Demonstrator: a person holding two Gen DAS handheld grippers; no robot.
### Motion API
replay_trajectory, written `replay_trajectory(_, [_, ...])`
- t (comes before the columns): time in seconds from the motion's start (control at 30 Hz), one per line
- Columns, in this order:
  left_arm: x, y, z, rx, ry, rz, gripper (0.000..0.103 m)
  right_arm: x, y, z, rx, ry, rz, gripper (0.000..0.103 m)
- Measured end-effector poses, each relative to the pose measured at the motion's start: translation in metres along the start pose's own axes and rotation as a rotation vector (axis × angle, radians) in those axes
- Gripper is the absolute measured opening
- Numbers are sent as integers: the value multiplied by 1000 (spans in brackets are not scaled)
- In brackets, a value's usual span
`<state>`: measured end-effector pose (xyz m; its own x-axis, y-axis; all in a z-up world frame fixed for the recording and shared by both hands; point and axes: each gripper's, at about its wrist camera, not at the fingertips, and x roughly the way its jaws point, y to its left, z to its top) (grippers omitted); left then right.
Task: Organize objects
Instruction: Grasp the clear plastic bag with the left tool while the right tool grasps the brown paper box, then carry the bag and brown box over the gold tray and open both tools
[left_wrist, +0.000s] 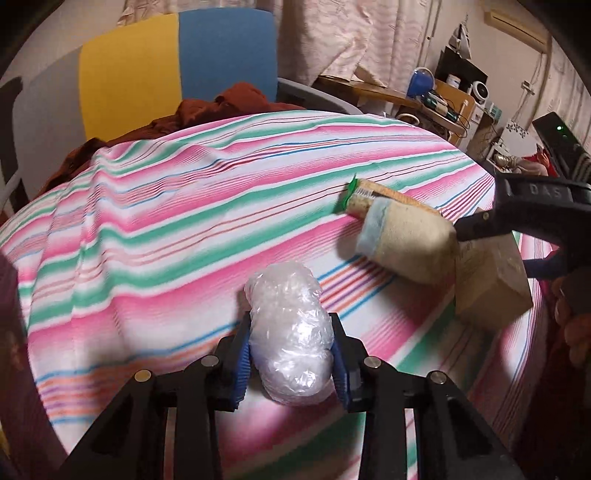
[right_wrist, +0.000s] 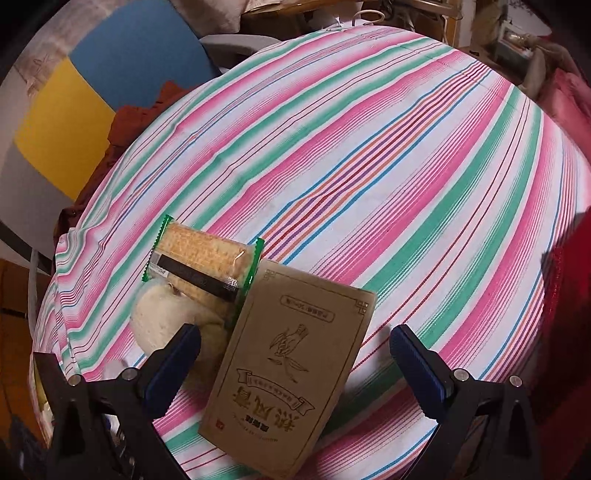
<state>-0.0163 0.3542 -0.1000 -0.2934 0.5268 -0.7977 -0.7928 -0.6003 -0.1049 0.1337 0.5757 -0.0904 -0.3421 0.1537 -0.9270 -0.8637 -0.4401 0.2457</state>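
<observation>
- Left gripper (left_wrist: 291, 354): jaws closed on a clear plastic-wrapped bundle (left_wrist: 290, 332), held over the striped cloth (left_wrist: 184, 229) on the worktop.
- Right gripper (right_wrist: 295, 365): jaws wide open, holding nothing, straddling the near end of a tan box (right_wrist: 288, 373).
- Cracker packet (right_wrist: 203, 258) and cream sock (right_wrist: 162, 317): left of the box, touching it.

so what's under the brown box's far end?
The brown box overlaps the cracker packet edge and sits beside a cream sock. Whatever lies beneath its middle is hidden.
</observation>
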Motion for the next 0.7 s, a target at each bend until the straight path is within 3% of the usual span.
replay_trajectory(0.13, [-10,2,-14,10,-11,17,36,-1,4,-2,-25,-9,-5,83])
replay_trajectory(0.2, [-15,4,-20,0,-16,18,36,-2,6,-4,-42,-14,-3,67])
replay_trajectory(0.3, [-20,7,-28,-6,-28,22,36,-4,13,-6,-79,-24,-12,56])
replay_trajectory(0.43, [-27,9,-37,-13,-37,24,36,-2,20,-1,-99,-31,19,53])
replay_trajectory(0.7, [-28,8,-43,1,-54,31,37,-2,17,-4,-98,-26,-14,55])
